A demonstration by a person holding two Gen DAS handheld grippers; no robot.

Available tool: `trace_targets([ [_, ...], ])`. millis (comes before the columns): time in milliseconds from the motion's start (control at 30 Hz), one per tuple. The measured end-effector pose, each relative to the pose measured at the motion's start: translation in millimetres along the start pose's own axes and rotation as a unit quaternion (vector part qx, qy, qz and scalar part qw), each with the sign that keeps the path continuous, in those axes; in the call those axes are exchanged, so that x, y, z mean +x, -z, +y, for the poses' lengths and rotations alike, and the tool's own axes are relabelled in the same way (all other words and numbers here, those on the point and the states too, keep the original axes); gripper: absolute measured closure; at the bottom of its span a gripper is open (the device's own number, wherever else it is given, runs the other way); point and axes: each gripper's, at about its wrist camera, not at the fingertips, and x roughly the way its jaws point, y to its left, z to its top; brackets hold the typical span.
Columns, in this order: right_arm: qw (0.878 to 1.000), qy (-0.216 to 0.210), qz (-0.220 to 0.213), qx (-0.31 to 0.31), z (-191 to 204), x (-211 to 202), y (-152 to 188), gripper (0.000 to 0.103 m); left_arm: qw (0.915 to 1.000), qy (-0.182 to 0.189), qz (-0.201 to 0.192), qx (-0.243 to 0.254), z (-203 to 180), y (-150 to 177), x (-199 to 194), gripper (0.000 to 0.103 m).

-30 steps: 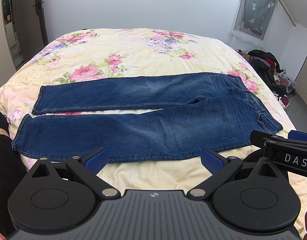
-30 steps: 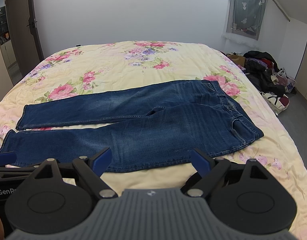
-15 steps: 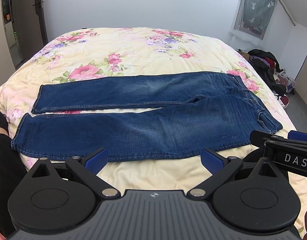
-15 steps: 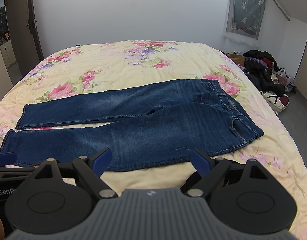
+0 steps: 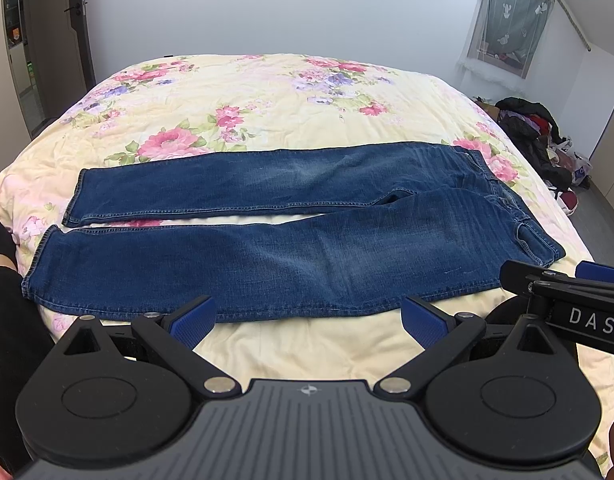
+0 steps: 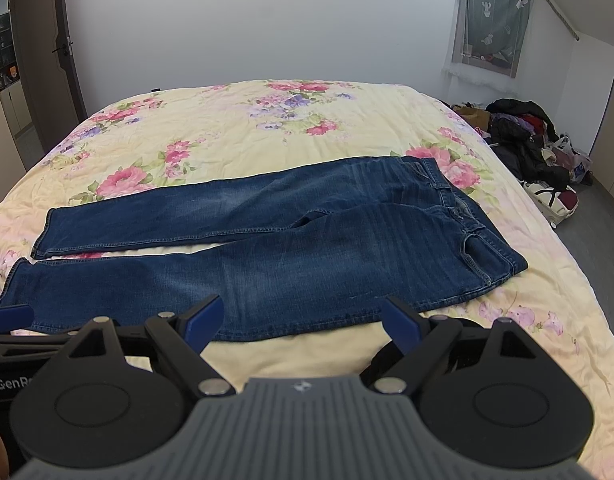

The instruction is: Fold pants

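Blue denim pants (image 5: 291,256) lie flat on the floral bedspread (image 5: 243,104), legs side by side pointing left, waistband at the right. They also show in the right wrist view (image 6: 307,256). My left gripper (image 5: 307,316) is open and empty, just short of the near leg's front edge. My right gripper (image 6: 303,320) is open and empty, its blue fingertips (image 6: 203,318) over the near leg's edge. The right gripper's side shows in the left wrist view (image 5: 563,296).
The bed (image 6: 267,120) fills the view, with a white wall behind. A pile of dark clothes and bags (image 6: 531,148) lies on the floor at the right. A door (image 5: 51,36) stands at the far left. A dark-clothed leg (image 5: 3,320) is at the left edge.
Both grippers have crept slightly forward toward the pants. The pants have not moved and the jaws stay open.
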Motion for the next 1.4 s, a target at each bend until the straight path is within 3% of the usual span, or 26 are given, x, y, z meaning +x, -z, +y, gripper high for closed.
trace_targets([
  [633,1.000,-0.005,0.005,-0.001,-3.0,9.5,4.3,0.021,0.9998,0.015,0.004,-0.009,-10.6,15.3,11.5,0.000],
  [733,1.000,-0.019,-0.013,0.001,-13.1,20.1,5.7,0.021,0.9974,0.041,0.011,-0.059,14.5,13.0,30.3,0.000],
  [867,0.998,-0.026,-0.048,-0.007,-45.9,52.8,3.3,0.020,0.9906,0.013,0.017,-0.135,60.1,12.5,65.8,0.000],
  [1000,0.999,-0.009,-0.045,0.018,-100.2,94.4,-1.8,0.021,0.9690,-0.011,0.053,-0.241,120.2,23.2,104.1,0.000],
  [1100,0.992,-0.018,-0.052,0.110,-170.5,121.4,-4.3,0.021,0.9439,-0.011,0.073,-0.322,163.1,39.0,127.9,0.000],
  [1167,0.988,0.002,-0.040,0.150,-207.5,141.2,-6.1,0.021,0.9237,-0.002,0.075,-0.376,190.3,49.9,143.2,0.000],
  [1233,0.983,0.018,-0.030,0.181,-239.4,161.4,-7.4,0.020,0.9091,-0.001,0.072,-0.410,209.4,57.0,155.5,0.000],
  [1333,0.973,0.047,-0.006,0.228,-282.8,191.7,-5.9,0.020,0.8864,-0.031,0.083,-0.454,234.5,64.8,170.1,0.000],
  [1400,0.963,0.045,0.014,0.264,-310.2,212.1,-2.3,0.020,0.8687,-0.056,0.077,-0.486,253.5,71.1,172.9,0.000],
])
